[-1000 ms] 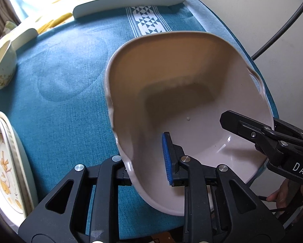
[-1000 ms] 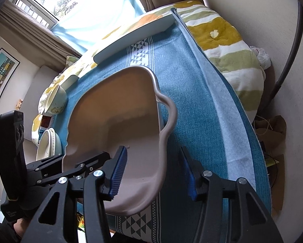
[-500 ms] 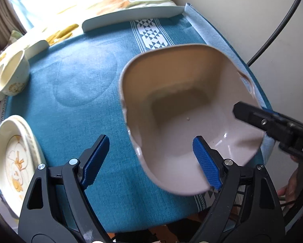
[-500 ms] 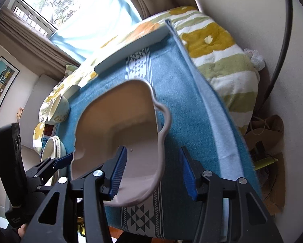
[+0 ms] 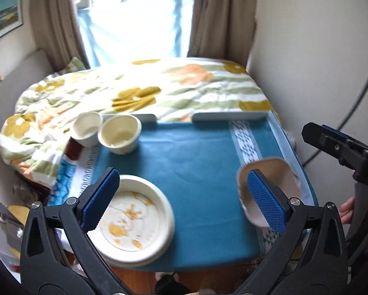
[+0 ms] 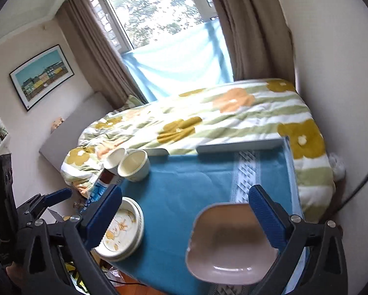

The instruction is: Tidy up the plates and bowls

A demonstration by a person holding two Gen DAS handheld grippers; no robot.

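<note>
On the teal-clothed tabletop (image 6: pixel 184 191) by a bed, the pink handled dish (image 6: pixel 229 243) sits at the near right corner, just below your wide-open, empty right gripper (image 6: pixel 184 217), while your equally open, empty left gripper (image 5: pixel 184 199) hangs nearer the stacked floral plates (image 5: pixel 134 217).

the left gripper (image 5: pixel 184 196) is raised, its jaws spread wide with nothing between the blue pads (image 5: pixel 99 198). the right gripper (image 6: pixel 186 215) is likewise raised and gaping, its pads (image 6: pixel 266 215) gripping nothing. each shows at the other's side: the right gripper to the left one's right, with a hand (image 5: pixel 347 210) below it.
</note>
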